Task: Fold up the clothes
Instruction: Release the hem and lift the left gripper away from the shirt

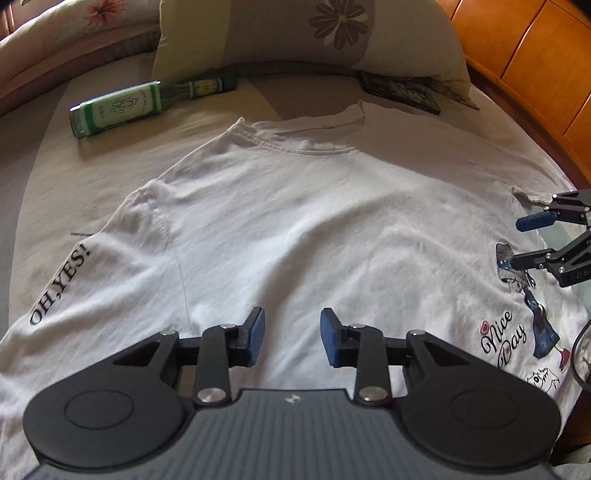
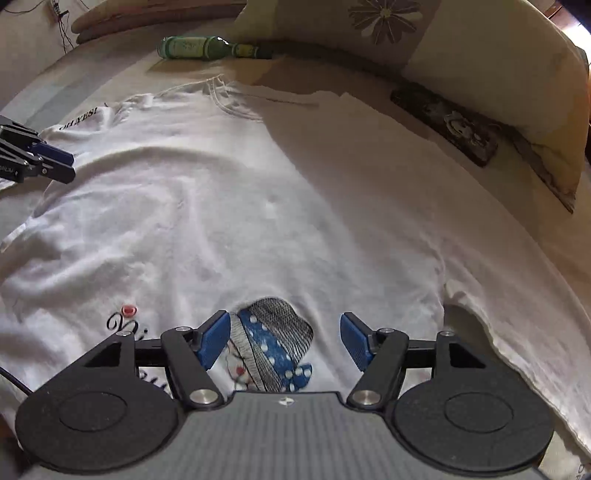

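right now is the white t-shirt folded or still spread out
Spread out. The white t-shirt lies flat on the bed, neckline and both sleeves showing, no fold laid over. Both grippers hover open above it.

One white T-shirt (image 1: 295, 229), one green bottle (image 1: 122, 107), two pillows (image 1: 332, 33).

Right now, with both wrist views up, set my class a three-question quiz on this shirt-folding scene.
1. True or false: the left gripper has its fingers shut on the white printed cotton T-shirt.
2. Which lies nearer the floral pillow: A, the green labelled glass bottle; B, the shirt's "Nice Day" print?
3. Fill in: the right gripper hovers over a printed blue ____ with white dots.

Key: 1 false, both grippers are open and hold nothing; 2 A; 3 hat.
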